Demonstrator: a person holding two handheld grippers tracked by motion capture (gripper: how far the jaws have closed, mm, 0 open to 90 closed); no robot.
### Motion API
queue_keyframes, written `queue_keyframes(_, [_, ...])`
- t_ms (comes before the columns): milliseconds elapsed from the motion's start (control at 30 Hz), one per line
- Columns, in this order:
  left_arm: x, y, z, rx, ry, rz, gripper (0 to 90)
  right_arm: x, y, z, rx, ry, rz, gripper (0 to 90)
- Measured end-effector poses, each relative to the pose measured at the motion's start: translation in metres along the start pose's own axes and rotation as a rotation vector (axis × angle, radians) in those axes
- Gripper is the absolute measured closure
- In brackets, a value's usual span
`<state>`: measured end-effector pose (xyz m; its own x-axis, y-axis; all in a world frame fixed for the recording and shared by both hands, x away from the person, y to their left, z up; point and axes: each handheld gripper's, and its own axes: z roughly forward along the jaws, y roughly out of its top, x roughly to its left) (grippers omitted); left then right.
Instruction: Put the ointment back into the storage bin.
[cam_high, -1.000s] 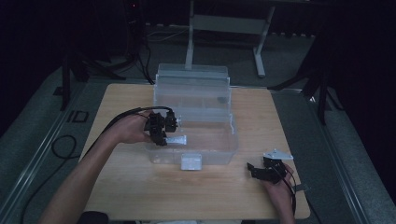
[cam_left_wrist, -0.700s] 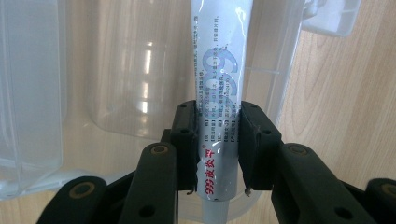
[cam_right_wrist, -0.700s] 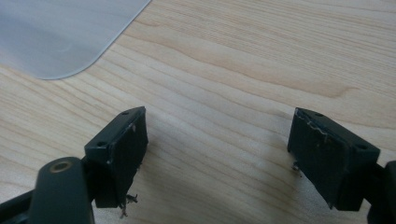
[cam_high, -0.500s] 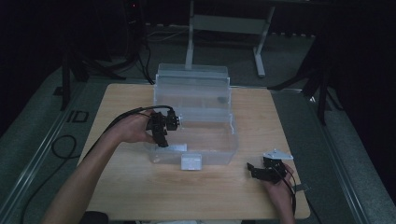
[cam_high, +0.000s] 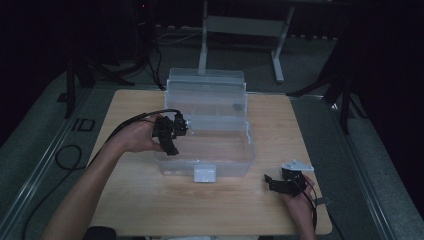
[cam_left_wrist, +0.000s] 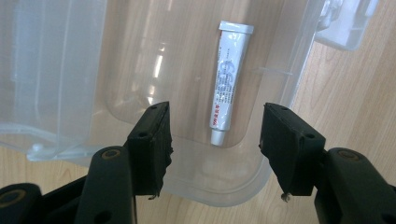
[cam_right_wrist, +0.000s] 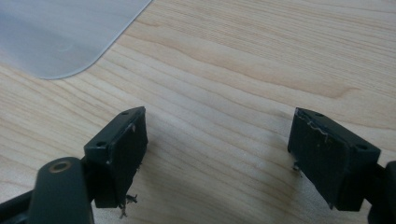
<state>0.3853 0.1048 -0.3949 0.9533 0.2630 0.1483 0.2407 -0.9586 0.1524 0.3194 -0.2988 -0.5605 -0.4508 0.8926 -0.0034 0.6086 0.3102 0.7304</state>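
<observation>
1. Left gripper (cam_high: 172, 134): held at the left rim of the clear plastic box (cam_high: 210, 150), jaws spread wide and empty.
2. Left gripper view: a white tube (cam_left_wrist: 228, 82) lies flat on the box floor beyond the parted jaws, cap end toward the camera, touching neither jaw.
3. Right gripper (cam_high: 280, 183): rests low on the wooden table (cam_high: 135, 200) near its front right corner, well apart from the box; jaws wide, nothing between them.
4. Box lid stands open at the back; a white latch (cam_high: 204, 173) sits on the front wall.
</observation>
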Motion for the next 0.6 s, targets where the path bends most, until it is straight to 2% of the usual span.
queue_keyframes(167, [-0.005,-0.002,-0.002,0.004,0.015,0.002,40.9,0.0,0.0,0.0,0.0,0.0,-0.001,19.5])
queue_keyframes(600, [-0.022,-0.009,-0.016,-0.016,0.104,-0.007,37.3,0.0,0.0,0.0,0.0,0.0,0.0,19.4])
